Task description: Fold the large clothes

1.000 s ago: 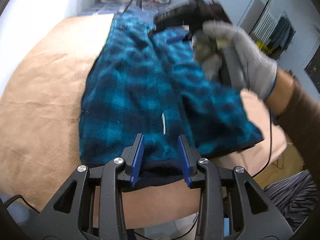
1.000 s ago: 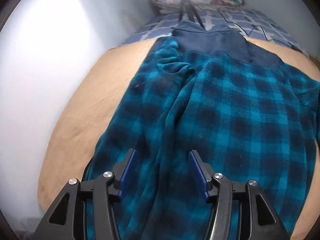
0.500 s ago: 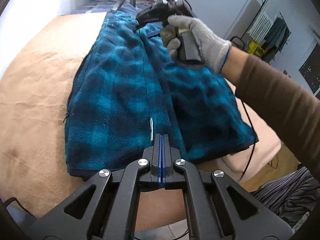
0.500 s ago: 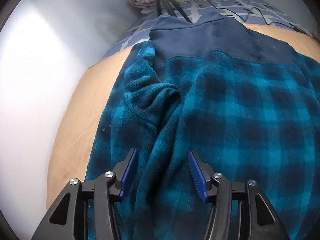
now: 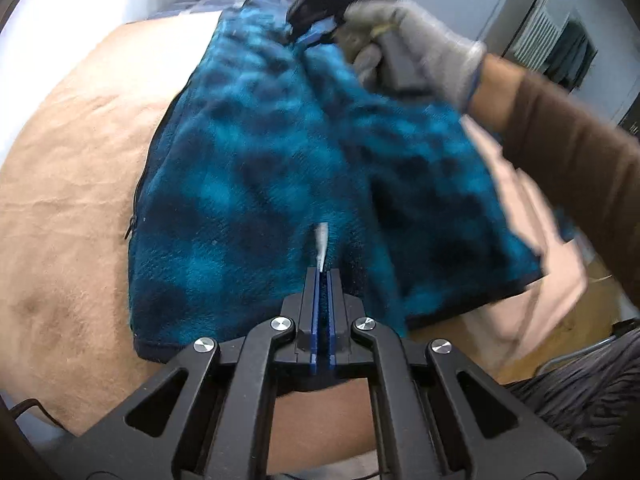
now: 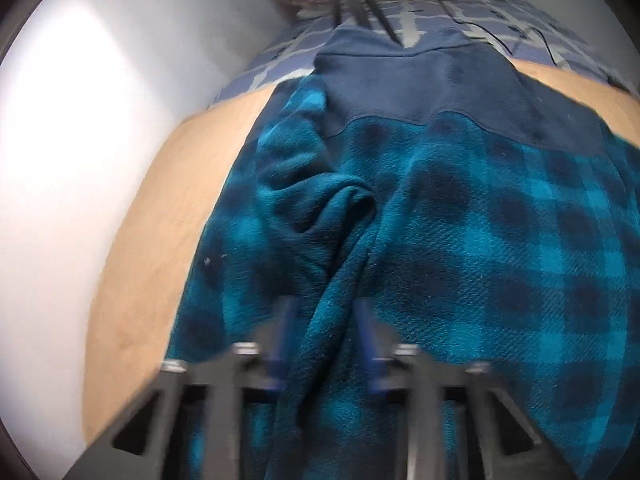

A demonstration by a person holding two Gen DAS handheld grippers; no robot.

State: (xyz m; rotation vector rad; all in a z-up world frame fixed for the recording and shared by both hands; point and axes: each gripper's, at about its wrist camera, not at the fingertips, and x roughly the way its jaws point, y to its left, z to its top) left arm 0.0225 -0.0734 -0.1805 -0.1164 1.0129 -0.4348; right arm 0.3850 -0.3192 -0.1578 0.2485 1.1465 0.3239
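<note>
Blue plaid fleece jacket (image 5: pixel 256 184), flat on tan bed blanket (image 5: pixel 68 184), long axis near to far: left claw (image 5: pixel 322 280) clamped on near hem, right claw (image 6: pixel 324 344) just closing around a raised fold midway toward the far collar.

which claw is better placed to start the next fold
Probably left: the left claw is shut on the fleece hem. The right claw has only just been closing around a ridge of it.
</note>
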